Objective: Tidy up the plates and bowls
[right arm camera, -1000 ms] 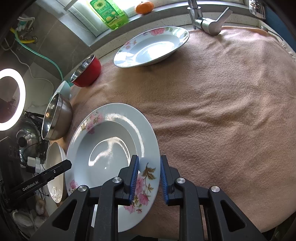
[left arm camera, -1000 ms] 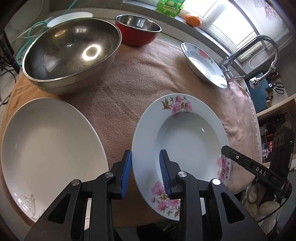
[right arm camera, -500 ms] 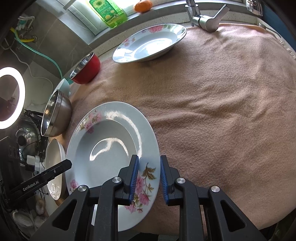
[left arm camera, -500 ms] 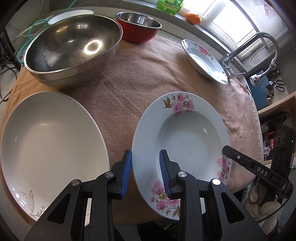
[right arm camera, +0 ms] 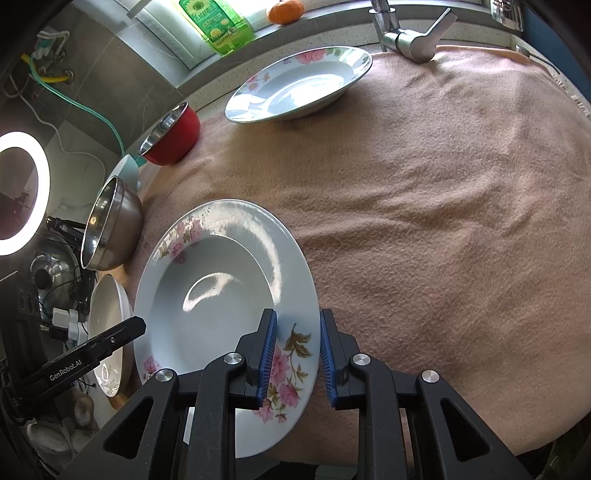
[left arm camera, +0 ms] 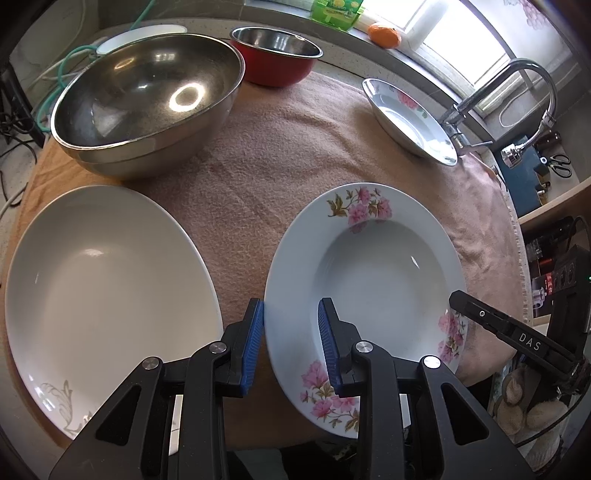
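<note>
Fingers of both the left gripper (left arm camera: 291,341) and right gripper (right arm camera: 294,356) straddle the near floral plate (left arm camera: 369,291) rim, not visibly clamped; squeeze evenly, lift level toward the far floral plate (right arm camera: 299,88).

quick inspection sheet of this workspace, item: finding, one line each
surface: round table under a pinkish-brown cloth, wrinkled.
job's things: near floral plate between both grippers; second floral plate by the faucet; plain white plate; large steel bowl; red bowl.
clutter: orange and green dish soap bottle on the sill.
grippers: left gripper and right gripper each straddle the near plate's rim; whether the pads press it cannot be told.
cables: green hose; plugs and wires beside the table.
surroundings: faucet, ring light, window.
</note>
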`<state>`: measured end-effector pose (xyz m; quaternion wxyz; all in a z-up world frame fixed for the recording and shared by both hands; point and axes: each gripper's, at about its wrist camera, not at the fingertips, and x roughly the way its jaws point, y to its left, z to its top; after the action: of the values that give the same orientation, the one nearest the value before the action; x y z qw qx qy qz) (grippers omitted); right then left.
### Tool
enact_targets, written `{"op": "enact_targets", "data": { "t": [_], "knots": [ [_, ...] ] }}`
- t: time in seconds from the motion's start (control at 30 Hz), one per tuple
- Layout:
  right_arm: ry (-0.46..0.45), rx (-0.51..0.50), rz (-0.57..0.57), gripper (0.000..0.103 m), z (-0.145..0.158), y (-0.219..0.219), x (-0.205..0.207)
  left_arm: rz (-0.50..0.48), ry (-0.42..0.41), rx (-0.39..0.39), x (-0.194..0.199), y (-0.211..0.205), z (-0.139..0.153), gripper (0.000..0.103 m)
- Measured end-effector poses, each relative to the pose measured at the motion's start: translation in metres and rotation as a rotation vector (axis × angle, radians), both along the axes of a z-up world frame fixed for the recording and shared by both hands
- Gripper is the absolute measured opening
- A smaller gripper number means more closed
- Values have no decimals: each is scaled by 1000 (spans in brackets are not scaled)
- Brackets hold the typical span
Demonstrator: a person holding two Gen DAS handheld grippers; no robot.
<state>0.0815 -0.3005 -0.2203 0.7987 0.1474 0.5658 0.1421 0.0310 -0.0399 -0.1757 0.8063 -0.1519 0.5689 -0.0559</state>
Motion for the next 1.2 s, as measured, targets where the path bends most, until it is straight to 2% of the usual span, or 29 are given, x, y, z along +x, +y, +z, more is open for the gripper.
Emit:
{"op": "enact_targets", "data": {
  "t": [0.2, 0.77, 1.0, 1.2],
  "knots": [
    [-4, -15, -6, 23, 2, 0, 0, 4, -21, 10, 1, 2, 7, 28],
    [-94, -42, -32, 24, 37, -15, -4, 50, -80, 0, -3, 13, 36, 29],
    [-140, -31, -58, 24, 55, -36, -1, 64, -110, -12, 2, -1, 47, 29],
    [-213, -10, -90, 24, 73, -60, 4, 73, -135, -23, 9, -21, 56, 28]
  ]
}}
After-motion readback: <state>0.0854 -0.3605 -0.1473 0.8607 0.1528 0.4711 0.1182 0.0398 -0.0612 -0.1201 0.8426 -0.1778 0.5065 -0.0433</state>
